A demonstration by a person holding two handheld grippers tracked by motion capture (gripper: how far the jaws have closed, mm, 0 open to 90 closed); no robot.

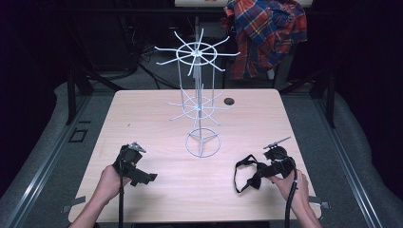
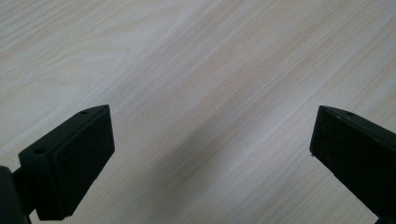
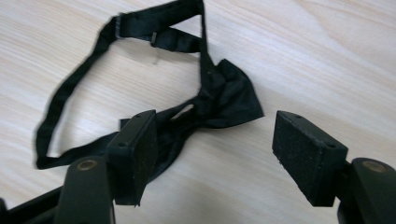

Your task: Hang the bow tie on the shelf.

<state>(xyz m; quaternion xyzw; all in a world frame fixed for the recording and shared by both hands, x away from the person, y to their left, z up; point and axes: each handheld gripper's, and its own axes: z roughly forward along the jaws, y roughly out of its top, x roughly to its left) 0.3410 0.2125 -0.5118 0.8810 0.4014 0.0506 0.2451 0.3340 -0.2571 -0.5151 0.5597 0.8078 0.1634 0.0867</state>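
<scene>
Between the open right fingers lies the bow tie.

Pale wood-grain surface, white wire display rack standing near its middle, black bow tie with looped strap lying flat near the front right edge

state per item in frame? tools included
left tool: open, nothing between its jaws, over bare table.
right tool: open, not gripping; one jaw over the bow tie's edge.
bow tie: lying flat on the table, strap loop spread out beside it.
wire rack: upright at the table's middle, arms bare.
plaid shirt: draped over something behind the table.
</scene>
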